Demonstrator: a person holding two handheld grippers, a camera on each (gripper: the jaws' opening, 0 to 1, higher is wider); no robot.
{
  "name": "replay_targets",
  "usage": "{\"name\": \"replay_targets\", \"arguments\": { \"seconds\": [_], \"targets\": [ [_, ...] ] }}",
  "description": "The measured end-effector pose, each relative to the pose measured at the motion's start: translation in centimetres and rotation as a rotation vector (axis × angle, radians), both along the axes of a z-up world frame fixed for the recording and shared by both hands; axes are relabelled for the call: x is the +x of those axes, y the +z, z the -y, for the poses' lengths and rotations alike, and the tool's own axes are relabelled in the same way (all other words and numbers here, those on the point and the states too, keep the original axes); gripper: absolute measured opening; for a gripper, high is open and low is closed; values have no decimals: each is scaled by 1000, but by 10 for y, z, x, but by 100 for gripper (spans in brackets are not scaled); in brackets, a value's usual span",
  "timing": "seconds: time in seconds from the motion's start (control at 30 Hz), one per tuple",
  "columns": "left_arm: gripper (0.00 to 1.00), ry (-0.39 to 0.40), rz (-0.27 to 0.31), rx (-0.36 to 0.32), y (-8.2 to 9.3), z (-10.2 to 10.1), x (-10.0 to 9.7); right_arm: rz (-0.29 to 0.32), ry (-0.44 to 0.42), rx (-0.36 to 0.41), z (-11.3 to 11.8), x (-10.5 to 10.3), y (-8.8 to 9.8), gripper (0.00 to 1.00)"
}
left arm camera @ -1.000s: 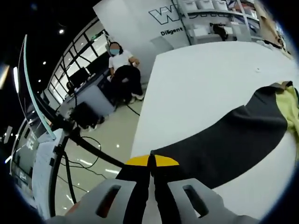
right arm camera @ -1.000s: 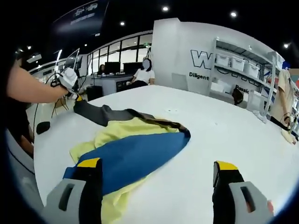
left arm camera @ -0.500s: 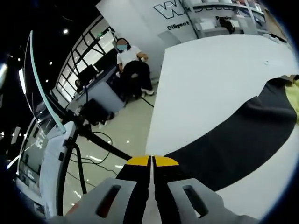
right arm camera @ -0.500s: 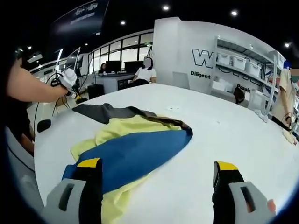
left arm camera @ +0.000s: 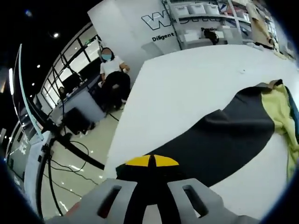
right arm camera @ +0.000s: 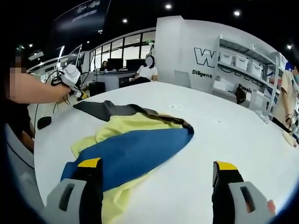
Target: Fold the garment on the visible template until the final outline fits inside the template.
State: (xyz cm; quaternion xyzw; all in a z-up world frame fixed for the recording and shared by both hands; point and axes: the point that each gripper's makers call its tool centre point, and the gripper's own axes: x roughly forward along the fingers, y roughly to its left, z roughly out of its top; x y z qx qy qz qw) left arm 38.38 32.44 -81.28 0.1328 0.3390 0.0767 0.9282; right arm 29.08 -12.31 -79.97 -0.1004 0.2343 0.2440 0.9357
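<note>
— Left hand-held gripper (left arm camera: pixel 151 164)?
— Clamped on the black sleeve (left arm camera: pixel 224 137) at the white bench's (left arm camera: pixel 196 84) edge.
— And the right hand-held gripper (right arm camera: pixel 156 173)?
— Jaws wide, holding nothing, above the bench just before the garment (right arm camera: pixel 131 144), which lies crumpled near that edge: black, yellow and blue.
</note>
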Motion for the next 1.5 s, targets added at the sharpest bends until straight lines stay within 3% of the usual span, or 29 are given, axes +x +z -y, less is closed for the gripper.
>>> {"name": "replay_targets", "arguments": {
  "seconds": [0.07,0.23,0.27,0.3,0.67,0.7,1.0,1.1,1.3,1.4,1.5],
  "targets": [
    [0,-57,41,0,7,19,7,1,-1,2,0,0,0,98],
    [0,-88,57,-43,12,44,8,6,3,-2,-1,1,1,96],
    [0,-136,89,-67,18,63,9,9,7,-4,-1,0,2,96],
    [0,-147,93,-66,19,69,8,11,7,-4,-1,0,2,96],
    [0,-269,123,-168,28,139,-22,21,15,-7,-3,-1,7,95],
    [0,-292,124,-238,28,156,-30,23,16,-6,-4,-1,7,95],
    [0,-370,107,-289,27,198,-57,37,23,-5,-6,-1,13,94],
    [0,-410,67,-333,22,219,-72,45,21,-7,-4,-1,16,94],
    [0,-498,-25,-321,5,244,-98,58,15,1,-3,0,23,93],
    [0,-526,-29,-296,1,251,-106,63,22,-1,-5,-2,26,91],
    [0,-538,-59,-320,-6,261,-117,67,30,-10,-6,-4,29,90]
  ]
}}
